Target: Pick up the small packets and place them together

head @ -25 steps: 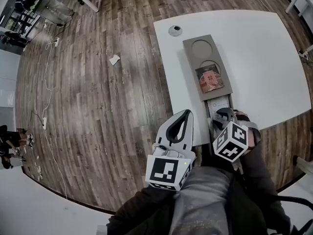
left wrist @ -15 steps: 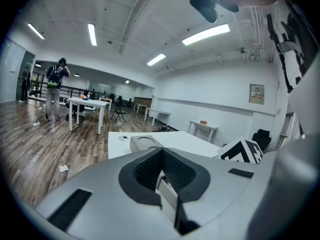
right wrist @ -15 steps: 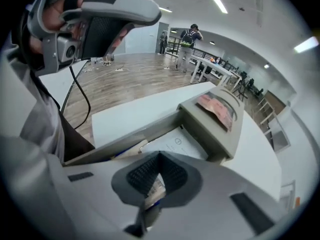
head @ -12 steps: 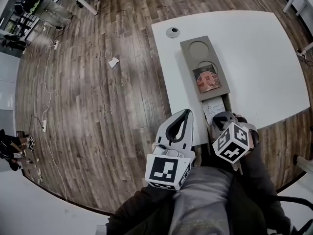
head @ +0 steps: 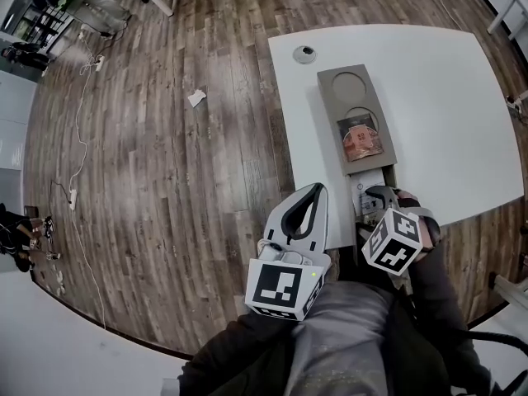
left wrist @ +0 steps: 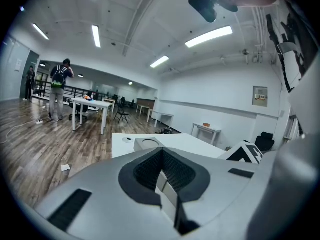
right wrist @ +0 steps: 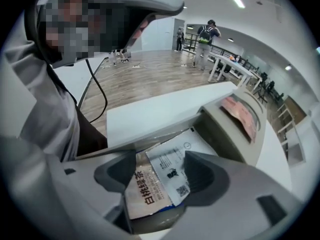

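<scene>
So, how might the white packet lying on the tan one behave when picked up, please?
The white packet looks thin and flat, so probably light and floppy. Its smooth face may be slippery, so it could slide off the tan packet.

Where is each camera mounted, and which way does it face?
Head view: on the person's head, looking down at table, tray, left tongs, right tongs; lap shows.
Left gripper view: on the left tongs, shut, empty, facing level toward the table.
Right gripper view: on the right tongs, just opening, two packets between them; jacket shows.
Shared: the tray's pink packet, head and right gripper views.
</scene>
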Demonstrator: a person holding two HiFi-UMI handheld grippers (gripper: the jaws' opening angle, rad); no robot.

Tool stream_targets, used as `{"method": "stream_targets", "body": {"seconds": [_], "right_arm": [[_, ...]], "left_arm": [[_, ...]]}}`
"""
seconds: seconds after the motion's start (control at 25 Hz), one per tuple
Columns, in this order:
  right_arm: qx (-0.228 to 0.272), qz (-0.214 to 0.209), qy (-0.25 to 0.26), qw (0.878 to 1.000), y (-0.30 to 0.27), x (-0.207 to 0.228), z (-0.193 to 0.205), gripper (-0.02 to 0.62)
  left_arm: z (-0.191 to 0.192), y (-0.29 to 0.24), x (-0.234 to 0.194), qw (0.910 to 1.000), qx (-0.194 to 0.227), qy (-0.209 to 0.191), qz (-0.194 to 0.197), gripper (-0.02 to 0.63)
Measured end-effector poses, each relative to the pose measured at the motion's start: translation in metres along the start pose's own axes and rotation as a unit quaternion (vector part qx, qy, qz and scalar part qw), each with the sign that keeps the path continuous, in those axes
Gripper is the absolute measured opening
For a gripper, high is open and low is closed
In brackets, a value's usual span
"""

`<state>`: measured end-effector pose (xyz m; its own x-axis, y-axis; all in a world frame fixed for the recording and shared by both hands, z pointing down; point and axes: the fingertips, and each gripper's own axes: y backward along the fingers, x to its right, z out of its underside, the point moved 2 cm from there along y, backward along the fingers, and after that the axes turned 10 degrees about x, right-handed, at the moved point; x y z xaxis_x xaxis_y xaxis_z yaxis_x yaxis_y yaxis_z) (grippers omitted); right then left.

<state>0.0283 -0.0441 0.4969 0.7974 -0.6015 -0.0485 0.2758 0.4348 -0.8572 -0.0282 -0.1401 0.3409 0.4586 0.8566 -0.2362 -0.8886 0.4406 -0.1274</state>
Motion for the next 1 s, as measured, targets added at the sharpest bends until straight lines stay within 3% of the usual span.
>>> {"method": "stream_targets", "body": {"seconds": [0.08,0.12,0.16,0.2,0.48,1.0], "right_arm": [[-0.001,-0.002,0.009,1.0,0.0,0.004,-0.001,0.27],[0.0,0.002,0.016,1.0,0.0,0.006,-0.001,0.178],[-0.001,0.008,0.023,1.0,0.0,0.009,-0.002,0.126],[-0.002,0.015,0.027,1.0,0.0,0.011,-0.002,0.016],[0.012,0.042,0.021,0.999,0.004,0.005,-0.006,0.005],[0.07,0.192,0.037,0.978,0.086,-0.005,-0.045,0.005]], "left_arm": [[0.003,-0.001,-0.005,1.0,-0.002,0.005,-0.008,0.003],[0.005,-0.002,-0.007,0.9999,-0.004,0.006,-0.011,0.003],[0.007,-0.002,-0.008,0.9999,-0.005,0.006,-0.012,0.003],[0.008,-0.003,-0.008,0.9999,-0.005,0.006,-0.012,0.003],[0.007,0.0,-0.003,1.0,-0.001,0.002,-0.002,0.003],[-0.018,0.018,0.042,0.9964,0.039,-0.026,0.071,0.003]]}}
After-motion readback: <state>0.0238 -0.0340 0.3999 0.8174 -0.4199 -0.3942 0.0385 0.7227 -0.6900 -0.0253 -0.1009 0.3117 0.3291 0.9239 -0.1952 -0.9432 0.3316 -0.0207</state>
